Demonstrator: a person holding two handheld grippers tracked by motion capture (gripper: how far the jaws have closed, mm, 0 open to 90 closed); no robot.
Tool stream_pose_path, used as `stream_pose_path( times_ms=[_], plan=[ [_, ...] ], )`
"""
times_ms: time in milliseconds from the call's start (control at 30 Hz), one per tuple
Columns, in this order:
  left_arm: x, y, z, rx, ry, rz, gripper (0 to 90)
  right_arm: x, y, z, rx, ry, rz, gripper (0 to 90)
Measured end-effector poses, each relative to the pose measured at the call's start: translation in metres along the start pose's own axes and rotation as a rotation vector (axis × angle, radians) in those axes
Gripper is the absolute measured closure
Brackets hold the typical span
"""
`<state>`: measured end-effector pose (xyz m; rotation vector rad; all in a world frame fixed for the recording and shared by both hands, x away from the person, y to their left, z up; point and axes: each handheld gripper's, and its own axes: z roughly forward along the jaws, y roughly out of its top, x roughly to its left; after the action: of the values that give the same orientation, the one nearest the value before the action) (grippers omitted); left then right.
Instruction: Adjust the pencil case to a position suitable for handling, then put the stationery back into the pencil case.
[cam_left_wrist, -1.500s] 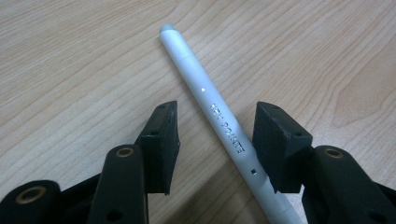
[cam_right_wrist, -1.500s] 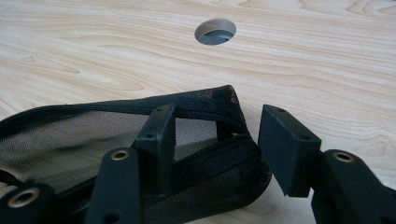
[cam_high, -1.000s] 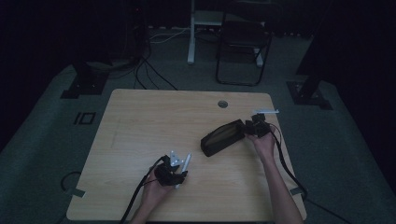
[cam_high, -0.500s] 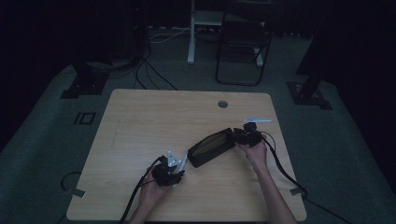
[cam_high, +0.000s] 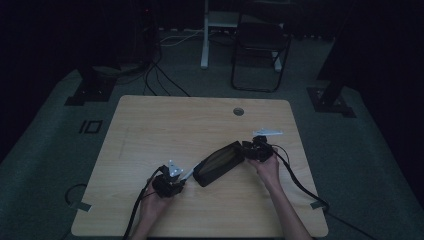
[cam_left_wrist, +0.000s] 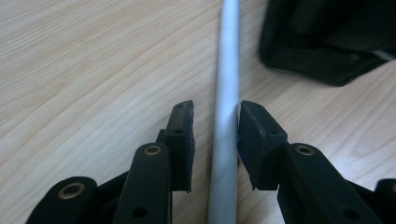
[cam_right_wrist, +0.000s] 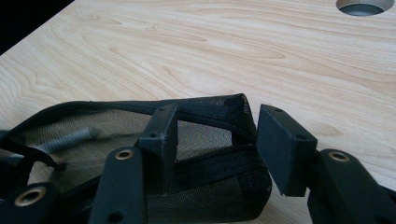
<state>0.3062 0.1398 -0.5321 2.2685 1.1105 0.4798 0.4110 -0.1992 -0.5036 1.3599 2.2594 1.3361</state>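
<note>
A black mesh pouch (cam_high: 220, 161) lies slantwise on the wooden table (cam_high: 175, 125), its opening facing my left gripper. My right gripper (cam_high: 257, 149) is at the pouch's far right end. In the right gripper view this gripper (cam_right_wrist: 215, 114) is open and its jaws straddle the end of the pouch (cam_right_wrist: 93, 121); the right jaw stands clear of the mesh. A grey pen-like thing (cam_right_wrist: 70, 137) shows through the mesh. My left gripper (cam_high: 167, 182) is open around a grey rod (cam_left_wrist: 226, 70) that lies on the table and points at the pouch (cam_left_wrist: 327, 42). One pad touches the rod.
A round cable hole (cam_high: 238, 111) sits near the table's far edge. A chair (cam_high: 260, 45) and stand legs are on the dark floor behind. Cables trail from both grippers off the near edge.
My right gripper has moved left and toward the near edge, and the pouch has slid with it toward my left gripper. The left gripper has hardly moved.
</note>
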Motion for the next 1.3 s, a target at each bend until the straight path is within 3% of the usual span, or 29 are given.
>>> stream_pose_path(
  times_ms=[167,433,500,633,667,700,867,900,967,1067,1233,1300],
  plan=[
    [0.012,-0.006,-0.004,0.004,0.019,-0.023,69.4,-0.001,0.002,-0.004,-0.02,-0.022,-0.008,43.3],
    [0.023,-0.01,-0.007,0.008,0.032,-0.037,73.0,-0.005,0.005,-0.019,-0.075,-0.018,-0.028,41.0],
    [0.028,-0.013,-0.009,0.008,0.04,-0.041,73.4,-0.009,0.003,-0.027,-0.077,-0.009,-0.075,37.6],
    [0.032,-0.015,-0.01,0.01,0.045,-0.045,75.0,-0.015,-0.001,-0.03,-0.061,0.018,-0.116,30.2],
    [0.034,-0.016,-0.011,0.008,0.049,-0.046,75.1,-0.017,-0.006,-0.029,-0.037,0.03,-0.162,24.7],
    [0.035,-0.017,-0.011,0.006,0.049,-0.047,75.3,-0.018,-0.008,-0.028,-0.027,0.039,-0.171,22.9],
    [0.035,-0.018,-0.012,0.005,0.056,-0.035,75.5,-0.017,-0.011,-0.022,0.0,0.075,-0.194,22.6],
    [0.035,-0.018,-0.012,0.002,0.057,-0.033,75.8,-0.012,-0.014,-0.017,0.017,0.1,-0.21,25.9],
    [0.036,-0.019,-0.012,-0.001,0.058,-0.031,76.0,-0.005,-0.02,-0.013,0.04,0.097,-0.238,33.5],
    [0.037,-0.02,-0.012,-0.001,0.063,-0.032,76.2,-0.003,-0.022,-0.012,0.049,0.091,-0.242,35.2],
    [0.044,-0.022,-0.014,-0.001,0.075,-0.056,76.3,0.012,-0.035,-0.002,0.083,0.097,-0.275,37.0],
    [0.047,-0.024,-0.015,0.0,0.081,-0.063,76.2,0.016,-0.035,0.001,0.088,0.08,-0.298,35.4]
  ],
)
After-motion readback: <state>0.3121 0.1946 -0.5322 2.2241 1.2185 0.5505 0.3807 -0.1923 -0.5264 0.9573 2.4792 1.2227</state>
